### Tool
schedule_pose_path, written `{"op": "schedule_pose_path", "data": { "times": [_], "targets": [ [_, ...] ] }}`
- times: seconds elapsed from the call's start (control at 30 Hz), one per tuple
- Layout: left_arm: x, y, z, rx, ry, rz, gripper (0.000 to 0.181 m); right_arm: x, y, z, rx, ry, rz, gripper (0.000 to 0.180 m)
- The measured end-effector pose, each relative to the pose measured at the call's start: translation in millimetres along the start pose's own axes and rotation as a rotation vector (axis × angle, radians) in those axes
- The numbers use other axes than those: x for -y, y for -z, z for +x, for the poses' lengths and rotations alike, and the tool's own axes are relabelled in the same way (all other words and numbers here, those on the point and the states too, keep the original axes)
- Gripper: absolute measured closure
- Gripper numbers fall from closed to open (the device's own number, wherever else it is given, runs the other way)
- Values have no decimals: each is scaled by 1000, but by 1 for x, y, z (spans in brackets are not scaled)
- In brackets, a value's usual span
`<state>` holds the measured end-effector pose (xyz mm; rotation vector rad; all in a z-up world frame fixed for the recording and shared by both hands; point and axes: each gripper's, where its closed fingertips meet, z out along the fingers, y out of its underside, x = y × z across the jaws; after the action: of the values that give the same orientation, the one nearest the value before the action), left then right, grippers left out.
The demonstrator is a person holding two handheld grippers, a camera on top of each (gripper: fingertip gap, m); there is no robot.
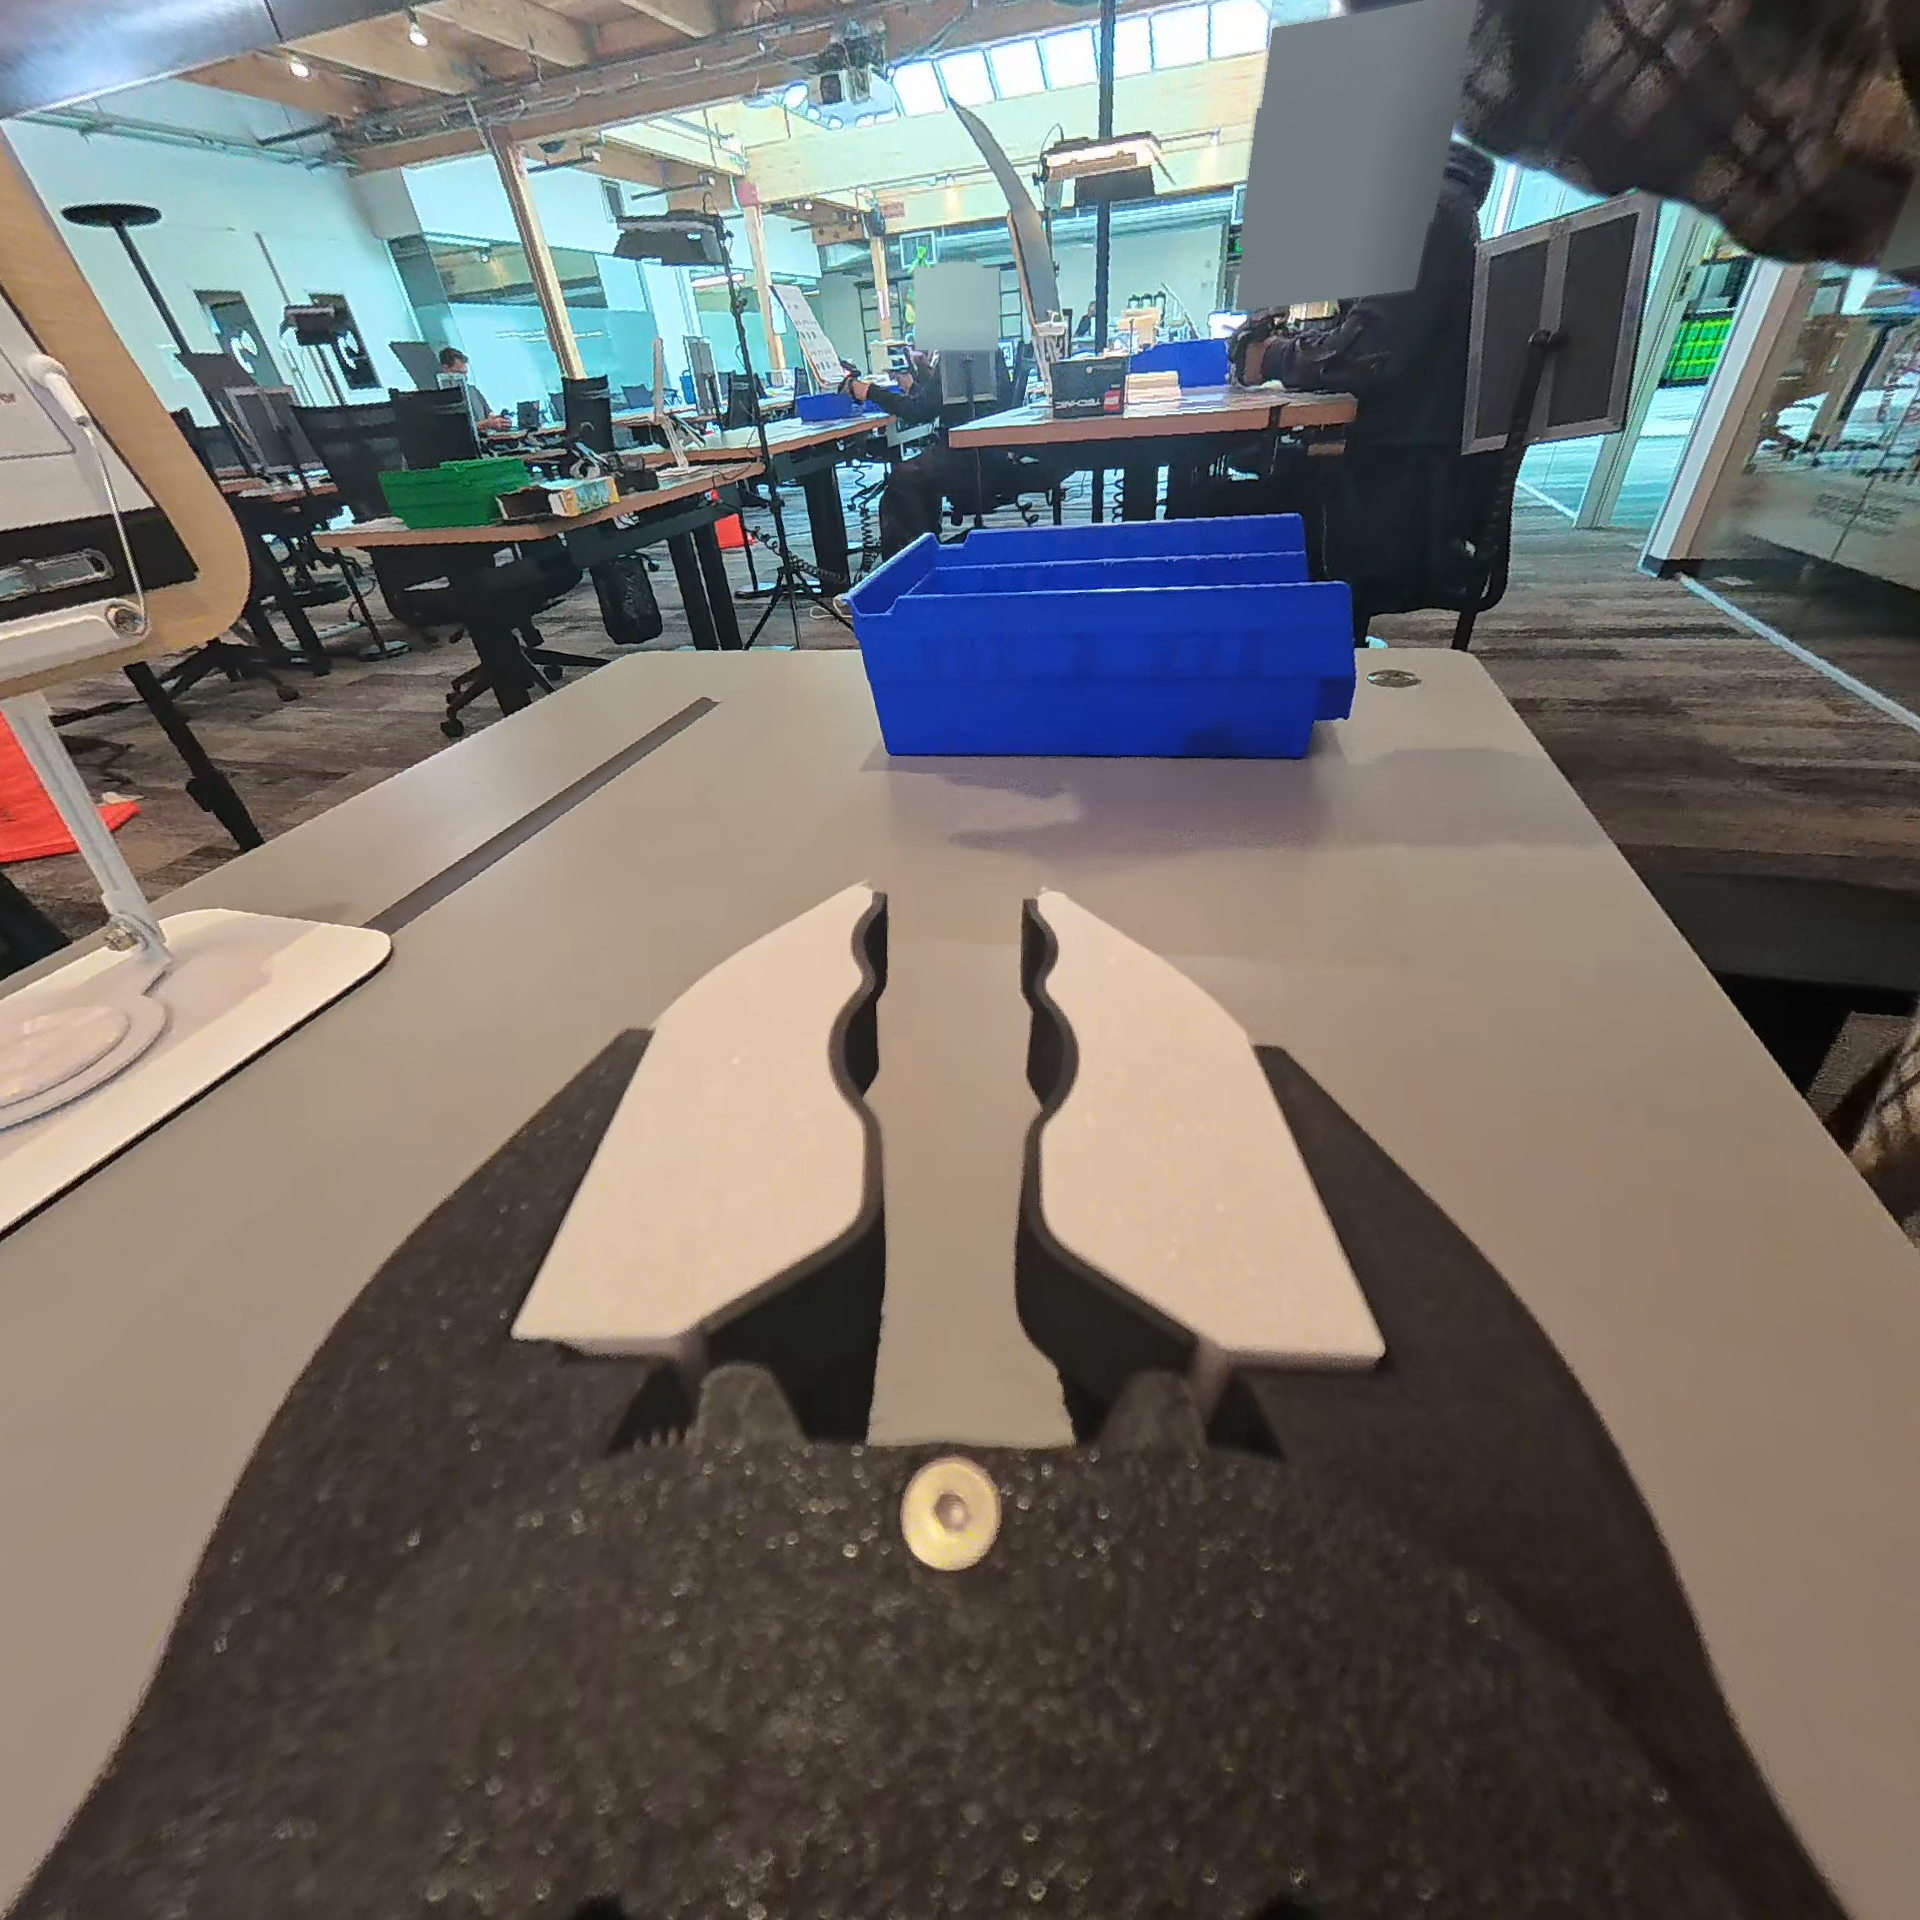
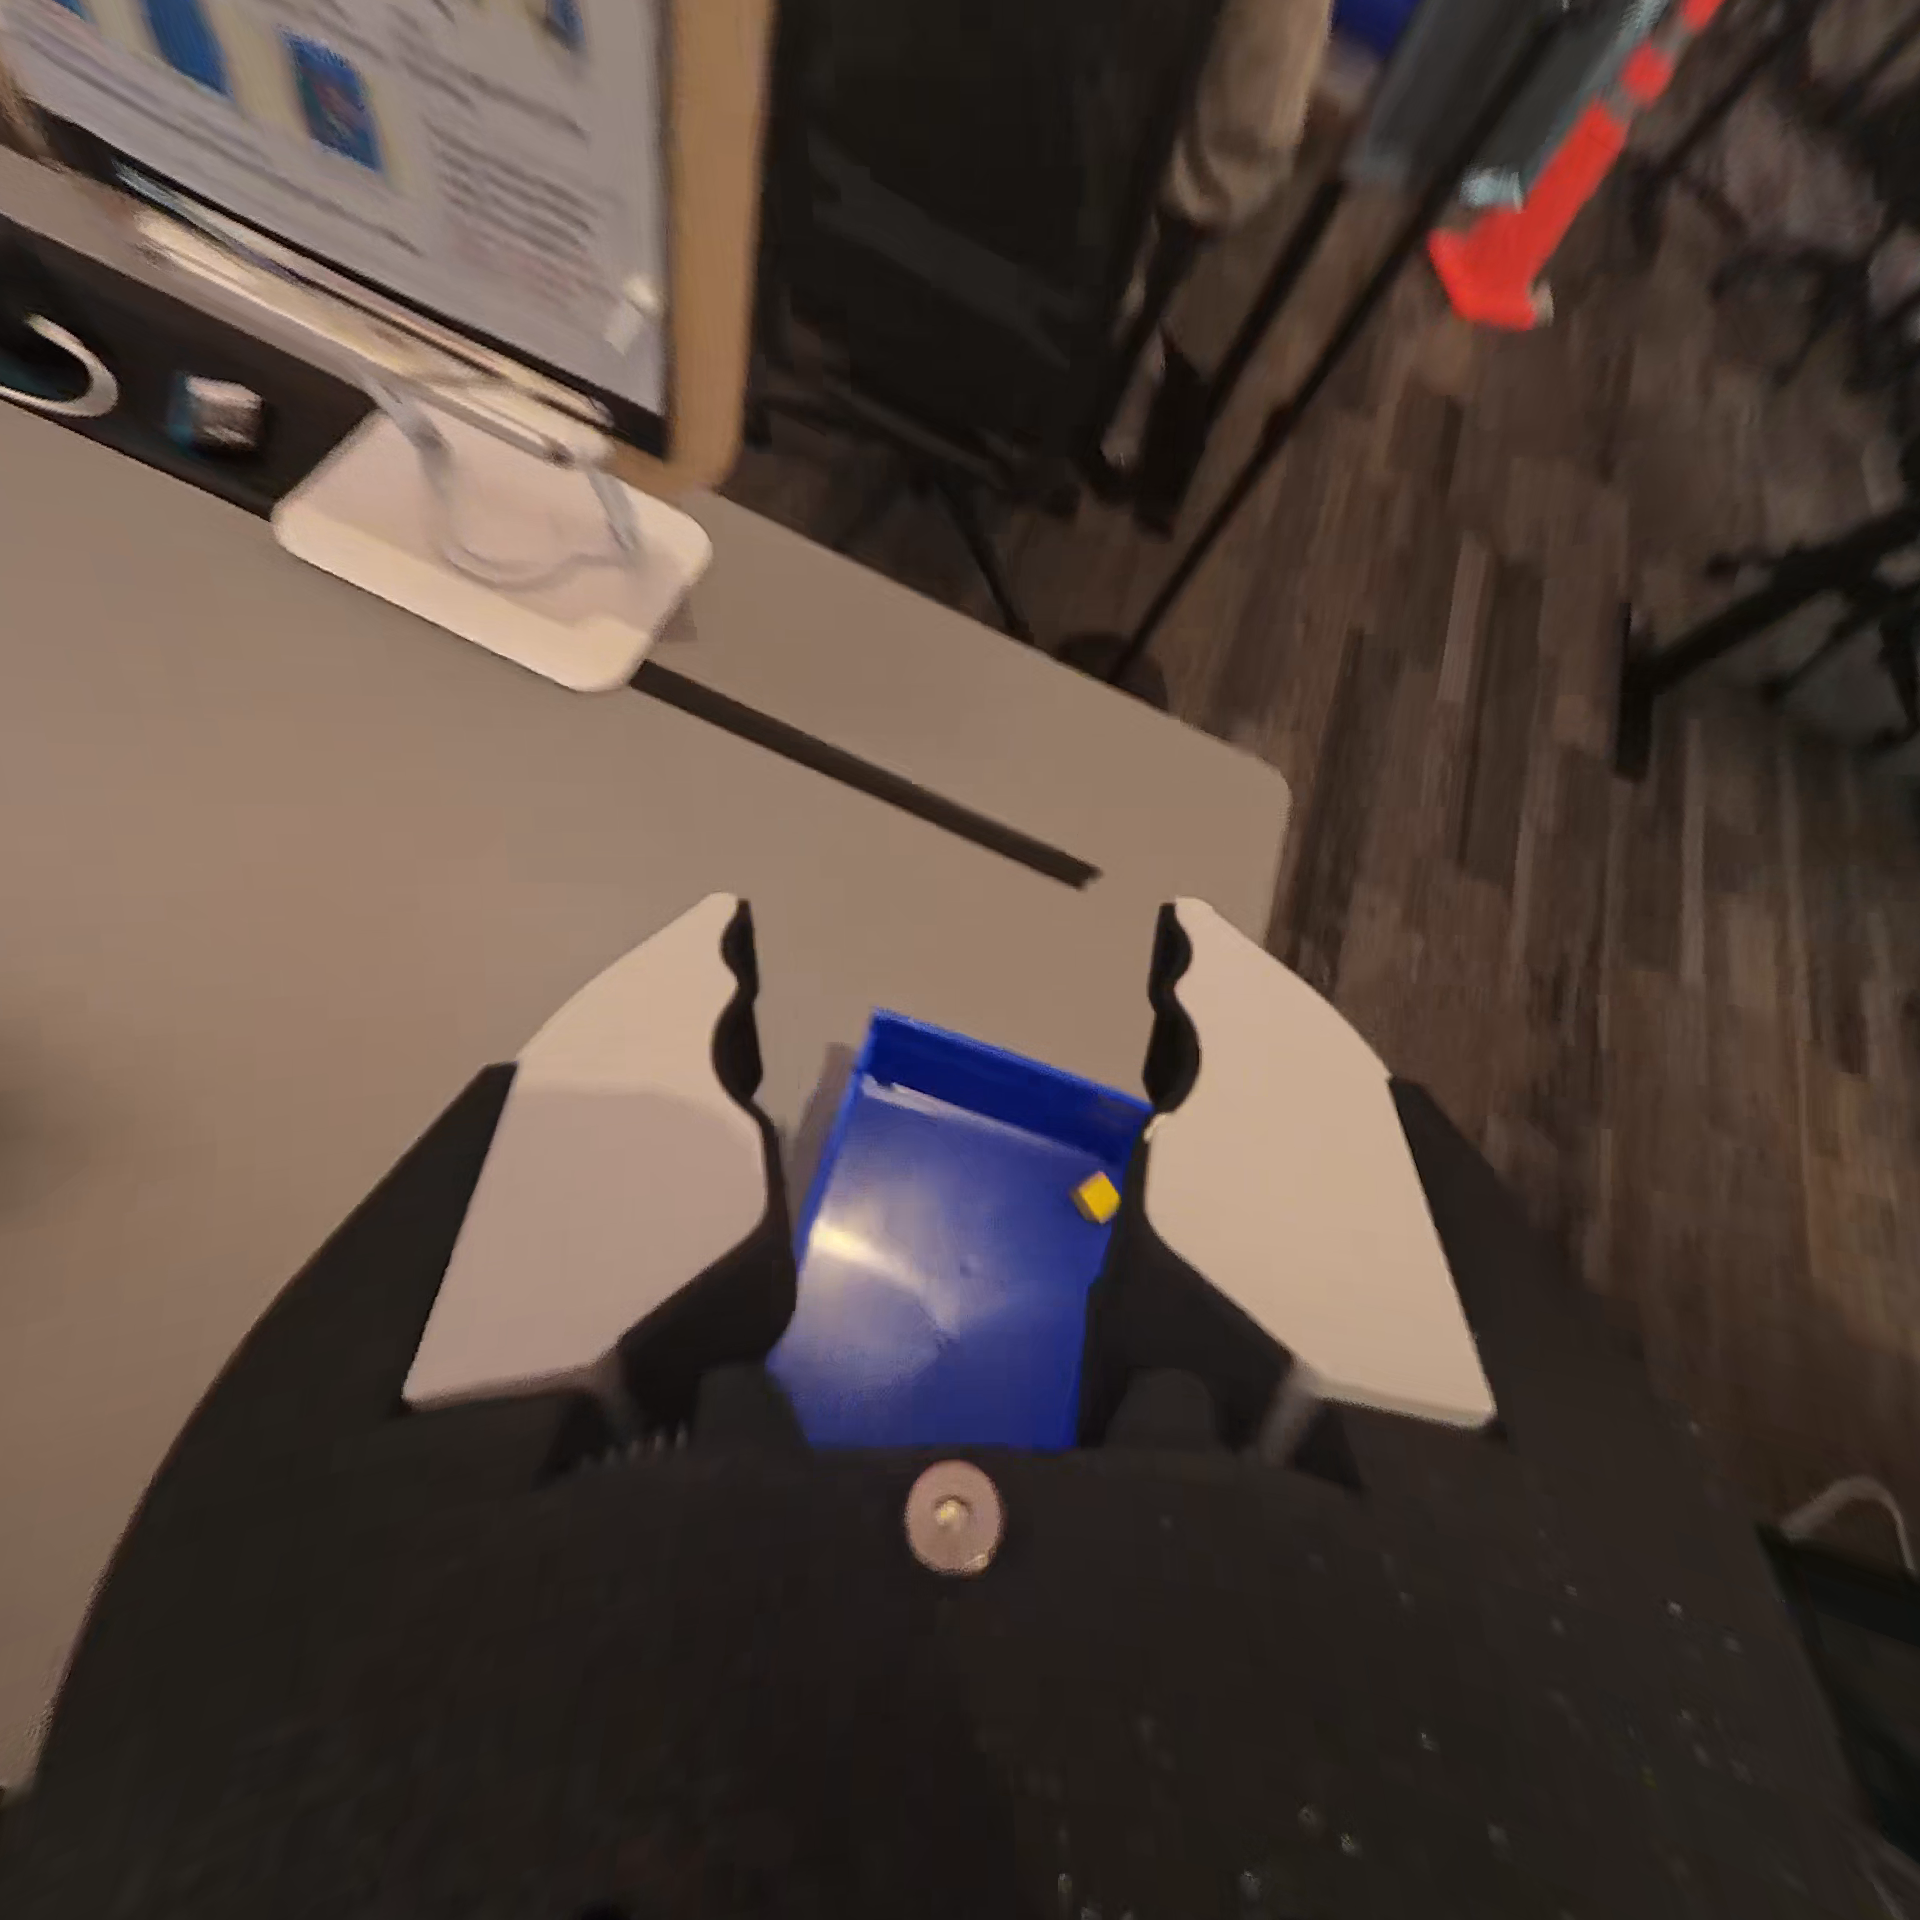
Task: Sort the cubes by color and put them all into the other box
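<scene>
In the left wrist view a blue box (image 1: 1101,665) stands on the grey table (image 1: 1351,987) at the far end; its inside is hidden. My left gripper (image 1: 956,909) is open and empty, low over the table, well short of the box. In the right wrist view my right gripper (image 2: 951,920) is open and empty, high above a blue box (image 2: 935,1278), looking down into it. One yellow cube (image 2: 1096,1195) lies in that box by its right wall. The rest of the box floor that shows is bare. No other cubes are visible.
A tablet on a white stand (image 1: 197,987) stands at the table's left; it also shows in the right wrist view (image 2: 499,561). A dark slot (image 1: 551,810) runs along the table. A person's plaid sleeve (image 1: 1714,114) is at upper right. The table edge (image 2: 1273,831) drops to carpet.
</scene>
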<state>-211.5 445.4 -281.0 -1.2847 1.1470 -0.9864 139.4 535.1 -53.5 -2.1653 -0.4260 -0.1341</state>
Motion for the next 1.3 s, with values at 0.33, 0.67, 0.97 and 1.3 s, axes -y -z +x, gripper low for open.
{"op": "schedule_pose_path", "data": {
  "times": [0.33,0.67,0.97,1.3],
  "targets": [
    [-4,-1,-3,14,-2,-24,151,-34,-50,-176,360,41,358,86],
    [19,20,-16,74,-37,-27,141,-108,-129,-261,410,15,546,87],
    [95,214,-51,207,-137,-331,137,-121,-145,-278,500,23,559,89],
    [-35,407,-153,219,-37,-1046,136,-121,-136,-308,545,85,510,90]
  ]
}}
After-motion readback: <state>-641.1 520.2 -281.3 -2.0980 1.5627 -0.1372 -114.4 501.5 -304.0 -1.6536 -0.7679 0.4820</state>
